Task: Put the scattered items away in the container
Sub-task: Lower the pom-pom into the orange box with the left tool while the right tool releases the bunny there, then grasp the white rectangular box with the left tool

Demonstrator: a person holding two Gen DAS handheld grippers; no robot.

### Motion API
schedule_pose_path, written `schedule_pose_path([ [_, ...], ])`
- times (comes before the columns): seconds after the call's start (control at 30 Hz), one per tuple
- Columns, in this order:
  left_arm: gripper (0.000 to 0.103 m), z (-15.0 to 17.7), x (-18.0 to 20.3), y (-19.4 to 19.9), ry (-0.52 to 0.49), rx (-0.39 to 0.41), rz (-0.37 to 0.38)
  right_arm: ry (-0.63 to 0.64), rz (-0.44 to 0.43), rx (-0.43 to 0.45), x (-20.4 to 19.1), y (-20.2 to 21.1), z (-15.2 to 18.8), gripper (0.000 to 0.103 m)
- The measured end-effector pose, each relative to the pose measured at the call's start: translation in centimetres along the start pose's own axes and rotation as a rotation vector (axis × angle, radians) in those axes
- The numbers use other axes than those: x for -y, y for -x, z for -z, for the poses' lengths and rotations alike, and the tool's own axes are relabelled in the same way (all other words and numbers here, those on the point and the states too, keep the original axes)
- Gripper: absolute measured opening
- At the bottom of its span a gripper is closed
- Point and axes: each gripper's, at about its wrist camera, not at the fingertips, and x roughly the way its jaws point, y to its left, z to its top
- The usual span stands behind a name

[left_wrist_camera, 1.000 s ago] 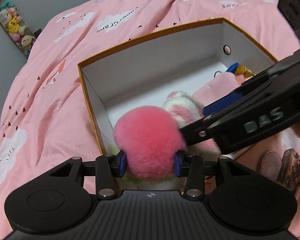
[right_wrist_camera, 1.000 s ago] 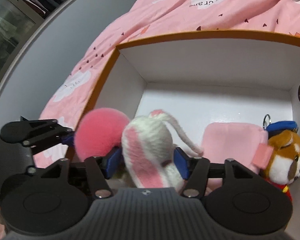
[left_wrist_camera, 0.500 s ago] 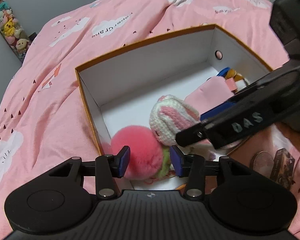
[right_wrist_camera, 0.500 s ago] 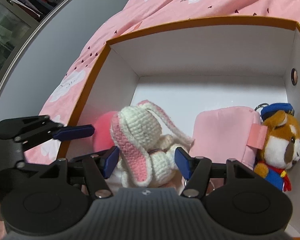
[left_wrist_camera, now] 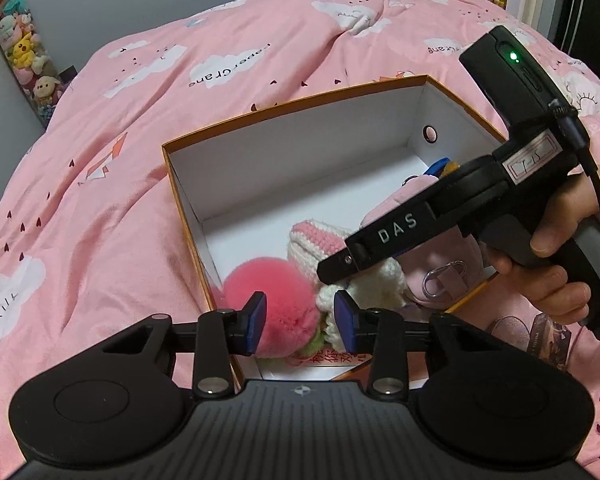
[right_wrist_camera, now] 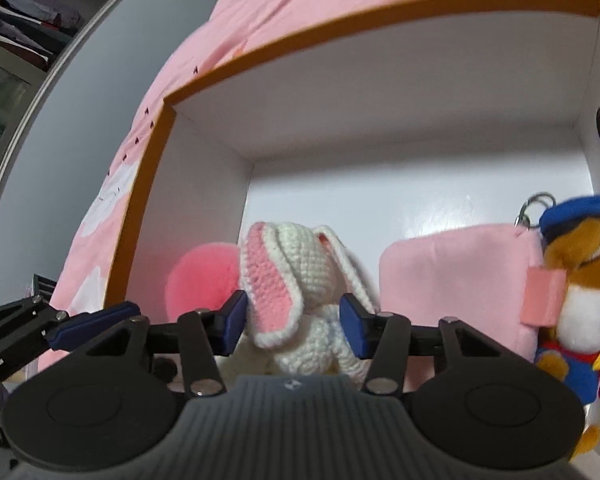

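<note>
box [left_wrist_camera: 300, 106]: orange rim, white inside, open on bed | inside: pink pompom [left_wrist_camera: 270, 294], crocheted bunny [right_wrist_camera: 296, 280], pink pouch [right_wrist_camera: 452, 280], capped plush [right_wrist_camera: 580, 280]

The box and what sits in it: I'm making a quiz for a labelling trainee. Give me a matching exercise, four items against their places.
Items:
1 pink pompom
2 crocheted rabbit
3 pink pouch
4 fox plush

Places, in the right wrist view of the box:
A against the right wall
B between rabbit and fox
C nearest the left wall
D between the right tool's open fingers

Pairs: 1-C, 2-D, 3-B, 4-A
</note>
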Motion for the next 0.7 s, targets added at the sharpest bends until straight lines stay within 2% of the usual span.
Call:
schedule_pose_path([
  [0.13, 0.044, 0.0, 0.0, -0.2, -0.004, 0.002, 0.003, -0.002, 0.007, -0.018, 0.0, 0.0, 0.0, 0.053],
  [0.23, 0.044, 0.1, 0.1, 0.2, 0.0, 0.014, 0.002, 0.005, 0.012, 0.0, -0.2, 0.1, 0.0, 0.054],
  [0.5, 0.044, 0.4, 0.2, 2.8, 0.023, 0.071, 0.009, 0.155, 0.06, 0.146, -2.8, 4.1, 1.4, 0.059],
  [0.7, 0.045, 1.8, 1.0, 5.9, 0.055, 0.139, 0.04, 0.257, 0.081, 0.252, -4.6, 8.0, 4.0, 0.061],
])
